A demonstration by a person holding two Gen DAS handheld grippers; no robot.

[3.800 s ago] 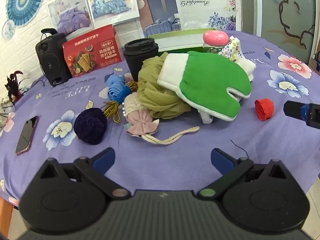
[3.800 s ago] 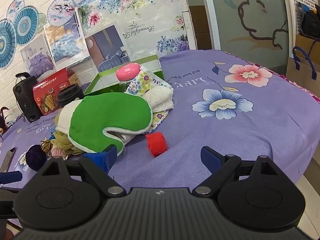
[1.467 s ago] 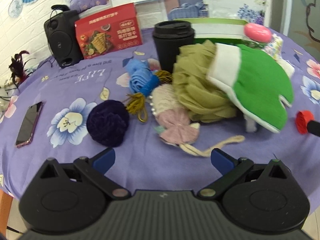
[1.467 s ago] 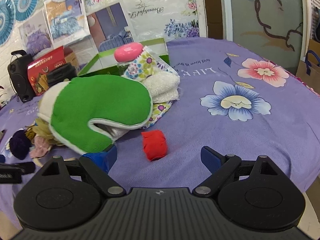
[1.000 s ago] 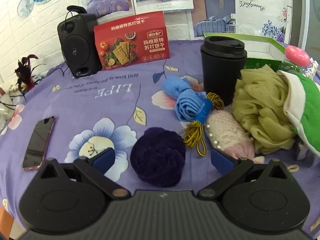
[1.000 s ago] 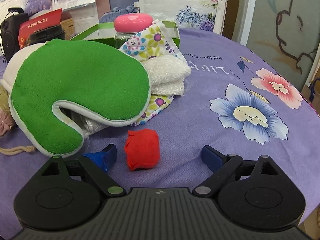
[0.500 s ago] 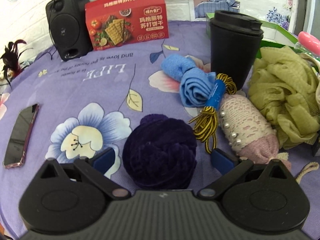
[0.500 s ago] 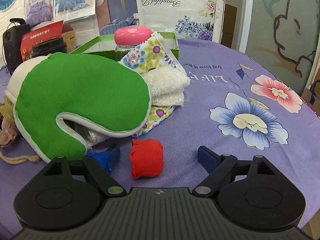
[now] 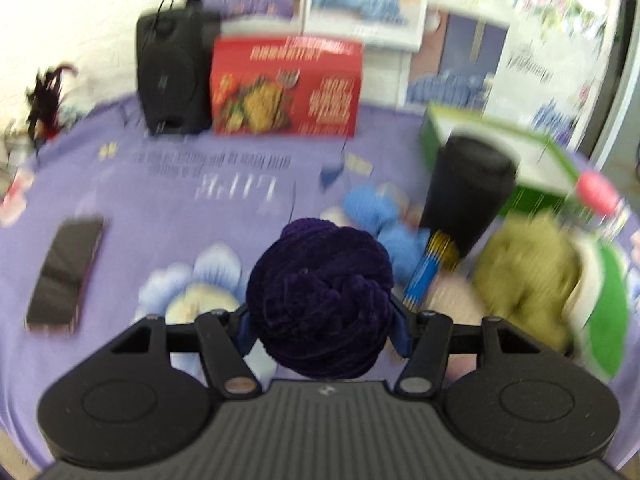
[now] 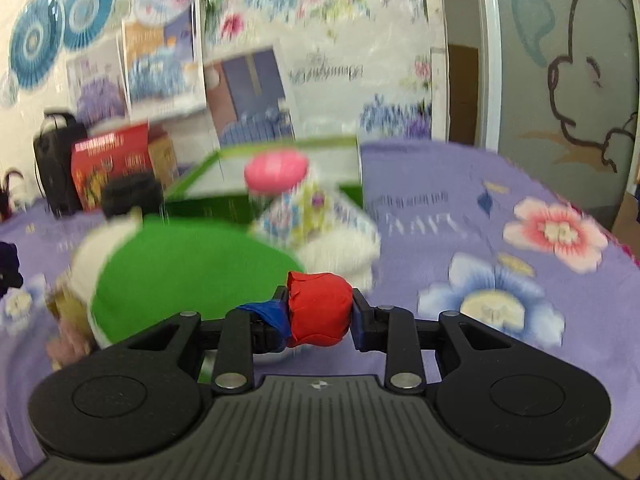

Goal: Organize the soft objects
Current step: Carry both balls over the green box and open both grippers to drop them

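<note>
1. Your left gripper (image 9: 322, 322) has its fingers (image 9: 245, 326) pinching the dark purple yarn ball (image 9: 320, 296), one blue pad on each side. The ball fills the middle of the left wrist view.
2. Your right gripper (image 10: 318, 322) has its fingers (image 10: 276, 316) pressed onto the small red soft ball (image 10: 319, 310), squeezed between the two blue pads.
3. Both views are blurred, so fine detail is hard to read.
4. Beyond the purple ball, on the purple flowered surface (image 9: 168, 196), lies a blue rolled cloth (image 9: 380, 216), with a black lidded cup (image 9: 466, 196) to its right.
5. Right of the cup sits an olive mesh pouf (image 9: 524, 276), touching the green mitt (image 9: 600, 304) at the frame edge.
6. A phone (image 9: 64, 270) lies flat, well apart on the left.
7. At the back stand a black speaker (image 9: 170, 80) and a red box (image 9: 286, 88), side by side.
8. In the right wrist view the green mitt spreads wide behind the red ball, with a white fluffy cloth (image 10: 344, 252) just to its right and a floral cloth (image 10: 308, 216) on top of that.
9. A pink-lidded jar (image 10: 276, 172) stands behind them, in front of the green tray (image 10: 280, 152).
</note>
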